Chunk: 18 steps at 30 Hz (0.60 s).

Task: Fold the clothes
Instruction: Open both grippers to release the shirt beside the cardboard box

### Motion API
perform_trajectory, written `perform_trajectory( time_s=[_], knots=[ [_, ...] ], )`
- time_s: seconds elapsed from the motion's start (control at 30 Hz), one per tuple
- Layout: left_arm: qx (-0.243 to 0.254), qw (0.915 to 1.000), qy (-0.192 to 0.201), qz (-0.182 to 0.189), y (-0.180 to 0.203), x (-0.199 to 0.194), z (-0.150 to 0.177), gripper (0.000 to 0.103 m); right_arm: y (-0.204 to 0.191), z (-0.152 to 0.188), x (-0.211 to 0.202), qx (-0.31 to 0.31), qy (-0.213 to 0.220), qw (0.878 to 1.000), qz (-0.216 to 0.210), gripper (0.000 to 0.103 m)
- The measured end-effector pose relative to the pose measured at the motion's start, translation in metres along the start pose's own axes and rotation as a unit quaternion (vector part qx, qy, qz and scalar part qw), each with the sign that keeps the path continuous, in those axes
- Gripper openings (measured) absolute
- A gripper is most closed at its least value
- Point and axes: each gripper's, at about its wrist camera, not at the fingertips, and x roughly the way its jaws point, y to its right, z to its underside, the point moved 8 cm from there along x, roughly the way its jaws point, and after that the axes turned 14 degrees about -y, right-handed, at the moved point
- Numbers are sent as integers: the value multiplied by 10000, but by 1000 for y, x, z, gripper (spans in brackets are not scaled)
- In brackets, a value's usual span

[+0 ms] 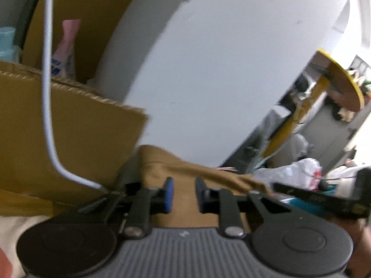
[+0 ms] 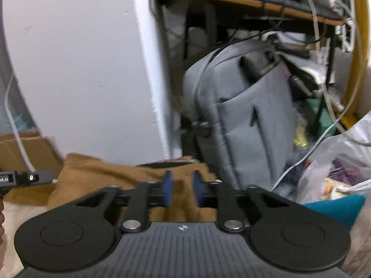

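Note:
A brown garment (image 1: pixel 197 169) lies bunched on a cream surface (image 1: pixel 14 229). In the left wrist view my left gripper (image 1: pixel 184 193) has its blue pads close together with a fold of the brown cloth caught between them, and the cloth rises beyond the fingertips. The same garment (image 2: pixel 104 171) spreads leftwards in the right wrist view. There my right gripper (image 2: pixel 182 190) is shut on a raised ridge of it near its right edge. The two grippers hold the garment side by side, a short way apart. Both views are blurred.
A cardboard box (image 1: pixel 69 127) with a white cable (image 1: pixel 46 92) hanging over it stands at the left. A white wall panel (image 1: pixel 231 69) rises behind the garment. A grey backpack (image 2: pixel 243 115), white plastic bags (image 2: pixel 336 173) and tangled cables crowd the right.

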Motion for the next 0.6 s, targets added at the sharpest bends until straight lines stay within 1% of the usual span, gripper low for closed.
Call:
perform_trajectory(
  time_s=[0.07,0.17,0.2,0.23,0.3,0.47,0.53,0.6],
  knots=[
    [24,10000,-88,12,4,8,2,15,1,3,9,-21,-141,9999,-8,10],
    [81,9990,-365,-233,1,33,13,14,7,10,26,39,-381,9993,34,10],
    [70,9986,-425,-321,2,43,17,12,10,12,33,42,-452,9989,73,11],
    [33,9981,-473,-396,-2,53,21,10,12,14,38,37,-495,9987,115,11],
    [35,9978,-492,-441,-6,62,23,10,12,16,40,21,-503,9986,166,10],
    [133,9968,-516,-599,-18,57,23,10,13,18,43,-157,-459,9981,384,10],
    [108,9955,-513,-790,-22,47,22,13,11,15,40,-199,-426,9977,485,10],
    [106,9949,-527,-849,-19,46,24,13,12,11,33,-131,-320,9974,632,14]
  ],
)
